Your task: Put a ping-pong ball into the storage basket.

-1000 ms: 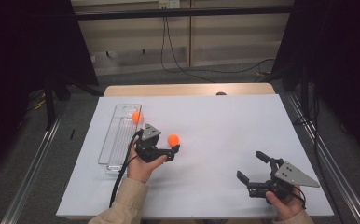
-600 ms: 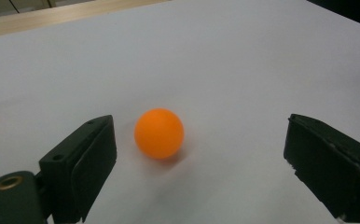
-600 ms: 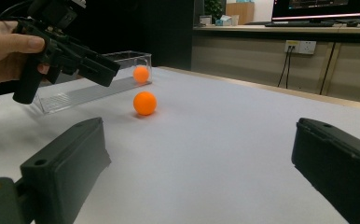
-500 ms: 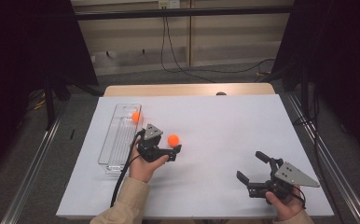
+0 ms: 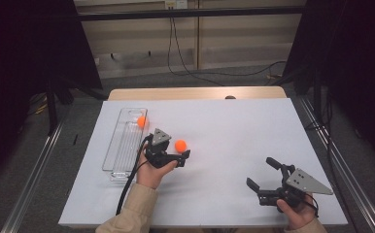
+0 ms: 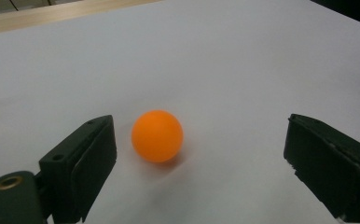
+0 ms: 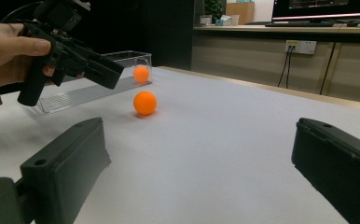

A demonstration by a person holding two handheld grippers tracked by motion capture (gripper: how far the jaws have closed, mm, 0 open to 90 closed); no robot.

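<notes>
On the white sheet (image 5: 234, 145) that covers the table, take the clear plastic tray (image 5: 122, 145) as your landmark. Nearest you, and well to the right of that tray, your right gripper (image 5: 263, 174) rests low over the sheet with its jaws spread wide and nothing between them; the right gripper view shows only bare white sheet in the gap.

Farther in, just to the right of the tray, your left gripper (image 5: 181, 156) is held level, its jaws pointing away from the tray. Those jaws are spread wide too. An orange ball (image 6: 157, 136) lies on the sheet between them, closer to the left jaw in the left gripper view, but with a gap on both sides, so neither pad touches it. Being round, the ball has no long axis and points no way. In the high view it sits a short way right of the tray's middle.

Farthest out, a second orange ball (image 5: 142, 122) lies inside the tray, near its far end. The tray's long axis runs away from you.
</notes>
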